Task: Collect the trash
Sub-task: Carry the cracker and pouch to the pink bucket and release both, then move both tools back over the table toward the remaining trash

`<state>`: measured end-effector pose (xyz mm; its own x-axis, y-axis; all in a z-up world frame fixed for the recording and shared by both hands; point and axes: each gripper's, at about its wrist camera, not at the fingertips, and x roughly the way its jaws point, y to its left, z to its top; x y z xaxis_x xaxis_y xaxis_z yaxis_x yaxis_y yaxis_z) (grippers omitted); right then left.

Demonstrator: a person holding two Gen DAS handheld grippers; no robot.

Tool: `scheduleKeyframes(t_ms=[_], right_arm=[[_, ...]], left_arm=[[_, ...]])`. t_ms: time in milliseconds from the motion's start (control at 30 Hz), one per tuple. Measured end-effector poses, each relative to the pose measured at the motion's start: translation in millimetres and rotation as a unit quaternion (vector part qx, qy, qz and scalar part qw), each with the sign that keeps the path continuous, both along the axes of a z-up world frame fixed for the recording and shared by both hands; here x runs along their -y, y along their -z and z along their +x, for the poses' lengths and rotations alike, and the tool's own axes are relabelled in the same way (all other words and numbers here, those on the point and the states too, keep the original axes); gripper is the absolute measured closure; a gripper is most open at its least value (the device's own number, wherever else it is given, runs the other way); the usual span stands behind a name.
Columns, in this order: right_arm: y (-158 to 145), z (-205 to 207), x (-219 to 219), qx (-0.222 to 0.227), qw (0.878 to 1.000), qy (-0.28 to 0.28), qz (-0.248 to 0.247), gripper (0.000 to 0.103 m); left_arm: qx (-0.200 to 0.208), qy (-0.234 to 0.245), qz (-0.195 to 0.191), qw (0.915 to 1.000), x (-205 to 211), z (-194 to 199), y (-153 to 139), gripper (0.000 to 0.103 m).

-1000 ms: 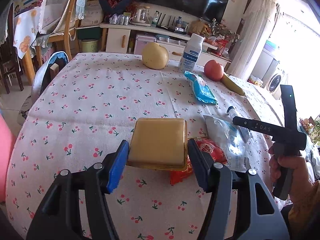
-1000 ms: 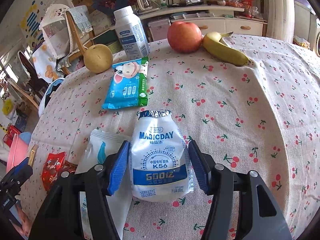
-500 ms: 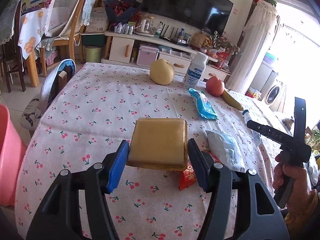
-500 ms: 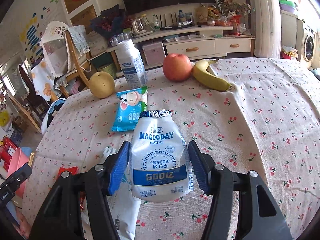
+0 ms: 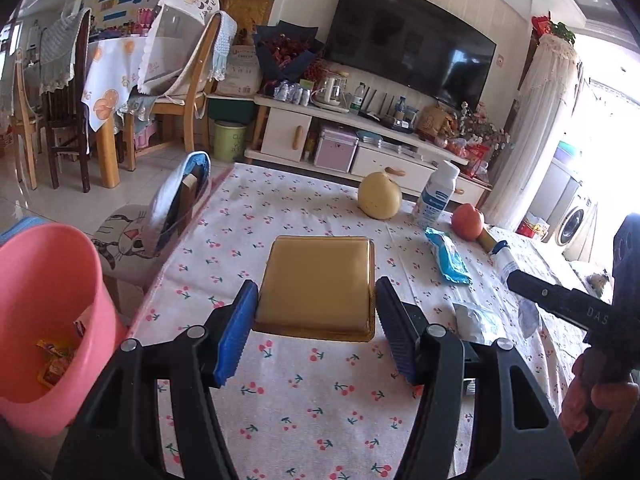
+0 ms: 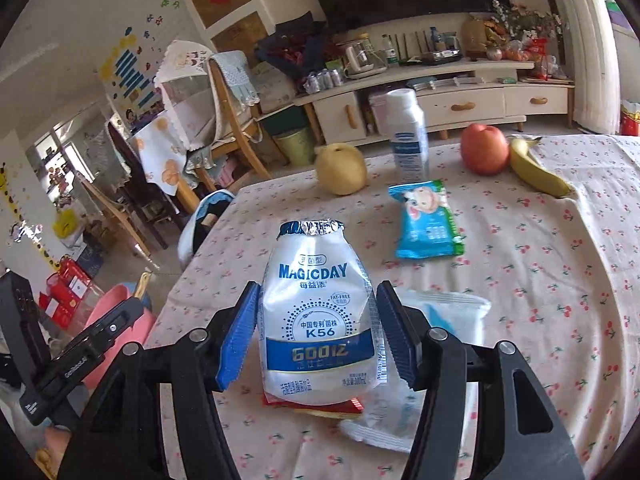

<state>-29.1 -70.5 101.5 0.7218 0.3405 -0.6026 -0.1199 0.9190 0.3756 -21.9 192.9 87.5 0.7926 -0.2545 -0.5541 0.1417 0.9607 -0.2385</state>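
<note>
I am lifting both catches off the tablecloth (image 5: 304,392) now: the left gripper (image 5: 316,326) is clamping the gold tray (image 5: 318,280), the right gripper (image 6: 316,334) the MAGICDAY pouch (image 6: 320,320). The pink bin (image 5: 44,320) is coming into view past the table's left edge, already holding wrappers (image 5: 56,360), so dropping comes next.

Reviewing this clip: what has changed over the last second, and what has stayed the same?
Both claws have lifted away from the table with their loads, and the pink bin has come into the left view. The left claw stays shut on the gold tray; the right claw stays shut on the yogurt bottle. Pear, apple, banana and blue packet have not moved.
</note>
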Motion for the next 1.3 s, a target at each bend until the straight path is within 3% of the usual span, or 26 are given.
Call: scheduleKeyframes(t_ms=[267, 500, 633, 833, 1167, 1267, 1300], right_arm=[[-6, 5, -105, -0.003, 0.996, -0.092, 0.004, 0.043], [-13, 19, -181, -0.006, 0.989, -0.149, 0.007, 0.043], [-16, 27, -222, -0.008, 0.984, -0.178, 0.013, 0.043], [-13, 35, -276, -0.021, 0.977, -0.213, 0.022, 0.043], [10, 42, -329, -0.055, 0.966, -0.249, 0.032, 0.041], [18, 43, -328, -0.076, 0.964, -0.246, 0.061, 0.035], [18, 43, -325, -0.077, 0.965, -0.243, 0.065, 0.033]], left_arm=[[0.015, -0.066, -0.009, 0.9977, -50, -6, -11, 0.042], [0.013, -0.141, -0.032, 0.9894, -113, -9, -15, 0.042], [0.012, -0.195, -0.033, 0.9801, -148, -11, -15, 0.042], [-0.015, -0.269, -0.065, 0.9609, -201, -12, -5, 0.042], [-0.057, -0.325, -0.109, 0.9378, -248, -11, 13, 0.042], [-0.073, -0.340, -0.129, 0.9286, -259, -11, 21, 0.037], [-0.076, -0.346, -0.137, 0.9250, -262, -12, 23, 0.030]])
